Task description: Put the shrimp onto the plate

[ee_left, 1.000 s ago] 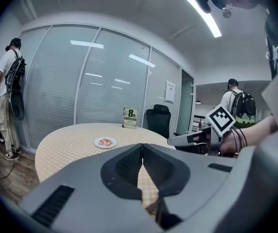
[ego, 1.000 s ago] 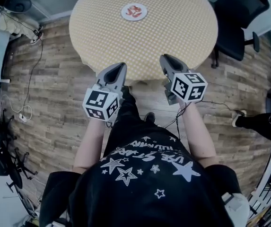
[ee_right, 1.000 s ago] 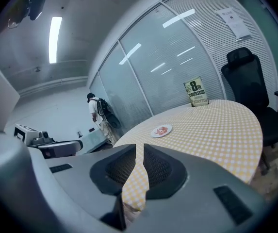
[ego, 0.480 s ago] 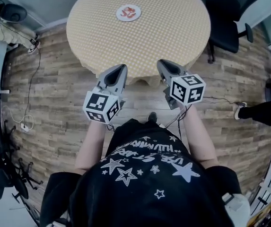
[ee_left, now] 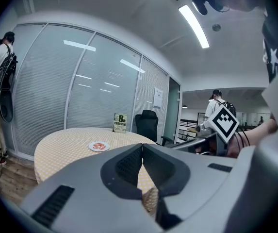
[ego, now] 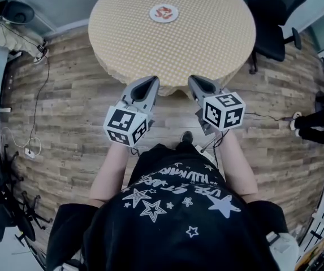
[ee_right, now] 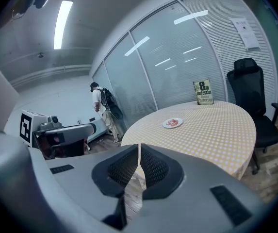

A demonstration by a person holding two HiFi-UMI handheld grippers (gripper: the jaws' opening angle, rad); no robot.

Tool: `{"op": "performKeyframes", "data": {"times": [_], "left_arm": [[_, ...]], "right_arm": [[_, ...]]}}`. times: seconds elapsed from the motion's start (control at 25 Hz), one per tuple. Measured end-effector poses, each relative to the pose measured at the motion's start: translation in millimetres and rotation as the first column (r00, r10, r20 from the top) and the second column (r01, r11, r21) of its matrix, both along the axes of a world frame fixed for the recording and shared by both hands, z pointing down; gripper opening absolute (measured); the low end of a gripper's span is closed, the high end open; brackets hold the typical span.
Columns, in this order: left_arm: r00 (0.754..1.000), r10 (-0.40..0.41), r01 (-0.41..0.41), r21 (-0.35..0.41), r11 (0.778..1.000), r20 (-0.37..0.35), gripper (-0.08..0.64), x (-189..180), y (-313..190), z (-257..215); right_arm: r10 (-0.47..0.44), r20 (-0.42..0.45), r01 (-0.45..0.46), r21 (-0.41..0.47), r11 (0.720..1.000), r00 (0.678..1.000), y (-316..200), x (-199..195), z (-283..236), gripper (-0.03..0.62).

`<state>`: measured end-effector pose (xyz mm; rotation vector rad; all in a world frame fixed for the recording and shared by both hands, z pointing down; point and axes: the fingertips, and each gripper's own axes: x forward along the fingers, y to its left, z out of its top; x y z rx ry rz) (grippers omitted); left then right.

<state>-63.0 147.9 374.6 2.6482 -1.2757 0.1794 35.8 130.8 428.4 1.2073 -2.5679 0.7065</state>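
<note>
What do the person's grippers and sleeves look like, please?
The left gripper and right gripper are grey moulded shells with dark ribbed pads, each carrying a white cube with black square markers. The black T-shirt has short sleeves and white stars.

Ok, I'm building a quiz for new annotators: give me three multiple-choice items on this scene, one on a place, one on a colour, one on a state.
1. The plate sits: A) on a stool B) on the table C) in a sink.
2. The chair is: A) black B) white C) red.
3. The left gripper and right gripper are: A) wide open B) shut on cups C) shut, empty.

Answers: 1 B, the head view shows it on the checked cloth. 2 A, it is black in every view. 3 C, each gripper view shows its jaws together with nothing between.
</note>
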Motion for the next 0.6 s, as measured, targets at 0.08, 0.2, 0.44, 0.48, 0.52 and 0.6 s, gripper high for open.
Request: {"op": "performKeyframes", "data": {"times": [0.08, 0.2, 0.44, 0.48, 0.52, 0.6], "left_arm": [[1.000, 0.007, -0.007, 0.004, 1.000, -0.006, 0.009, -4, 6, -1], [1.000, 0.026, -0.026, 0.015, 1.000, -0.010, 0.009, -7, 14, -2], [0.998, 0.052, -0.051, 0.038, 0.998, -0.028, 0.009, -11, 16, -11], [0.998, 0.054, -0.053, 0.039, 0.998, -0.031, 0.009, -11, 17, -12], [0.998, 0.057, -0.056, 0.041, 0.998, -0.033, 0.009, -12, 19, -13], [0.997, 0.063, -0.062, 0.045, 0.997, -0.035, 0.009, -13, 23, -13]], "right_arm": [[0.011, -0.003, -0.011, 0.000, 1.000, 1.000, 8, -2, 0, 0.035], [0.034, -0.016, -0.034, 0.011, 0.999, 0.999, 18, -2, -3, 0.035], [0.067, -0.043, -0.065, 0.035, 0.997, 0.997, 26, -5, -14, 0.035], [0.067, -0.044, -0.065, 0.037, 0.997, 0.997, 29, -7, -15, 0.035], [0.066, -0.046, -0.064, 0.038, 0.997, 0.997, 31, -9, -16, 0.035], [0.063, -0.049, -0.061, 0.041, 0.997, 0.997, 37, -13, -16, 0.035]]}}
